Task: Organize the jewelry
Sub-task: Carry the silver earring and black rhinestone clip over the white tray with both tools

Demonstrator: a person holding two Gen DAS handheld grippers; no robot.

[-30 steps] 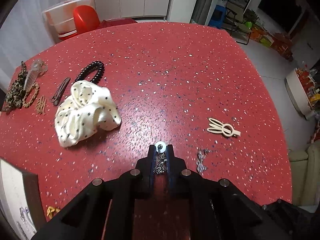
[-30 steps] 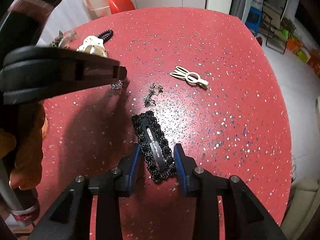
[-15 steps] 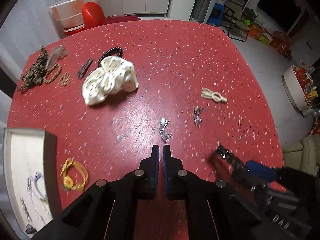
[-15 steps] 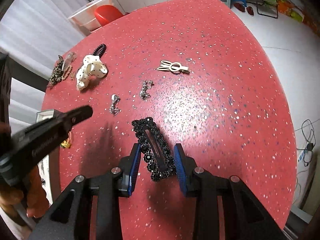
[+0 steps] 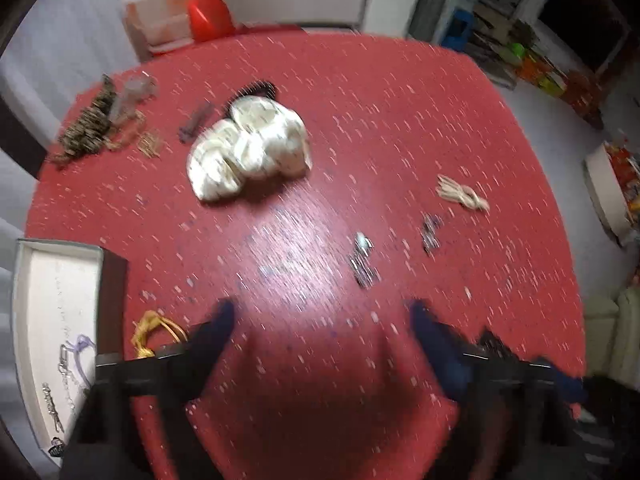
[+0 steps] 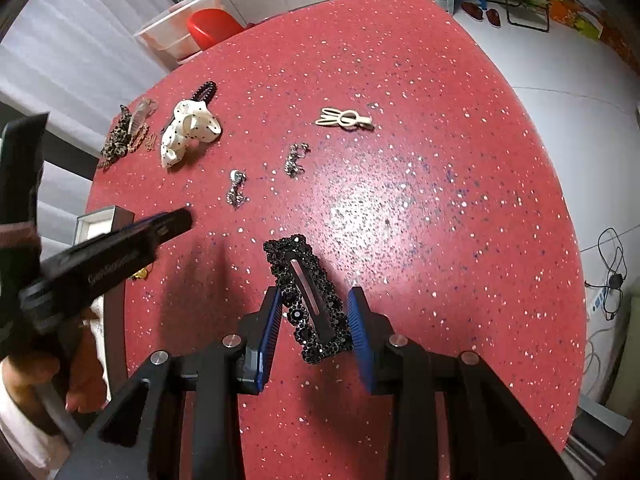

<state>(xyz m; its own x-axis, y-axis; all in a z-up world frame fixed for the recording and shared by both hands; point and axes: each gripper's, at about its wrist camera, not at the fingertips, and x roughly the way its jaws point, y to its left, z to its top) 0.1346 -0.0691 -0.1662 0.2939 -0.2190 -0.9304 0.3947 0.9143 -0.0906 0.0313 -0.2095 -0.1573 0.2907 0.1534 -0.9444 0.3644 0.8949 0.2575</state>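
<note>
My right gripper (image 6: 316,300) is shut on a black beaded hair clip (image 6: 308,300) and holds it above the red speckled table (image 6: 440,200). My left gripper (image 5: 320,320) is open wide and empty, above the table; it also shows in the right wrist view (image 6: 176,220) at the left. A silver earring (image 5: 362,258) (image 6: 236,190) lies on the table just ahead of the left gripper. A second silver earring (image 5: 430,232) (image 6: 296,158) and a cream rabbit clip (image 5: 462,194) (image 6: 344,120) lie to its right. An open white-lined jewelry box (image 5: 56,320) stands at the left edge.
A white dotted scrunchie (image 5: 248,148) and a black coil tie (image 5: 260,88) lie mid-table. A leopard scrunchie (image 5: 86,124) and small clips (image 5: 150,144) lie far left. A yellow band (image 5: 154,332) lies beside the box. A plastic tub (image 5: 176,24) stands beyond the table.
My left gripper let the silver earring go onto the table, drew back and up, then opened wide. My right gripper rose with the black clip still held.
</note>
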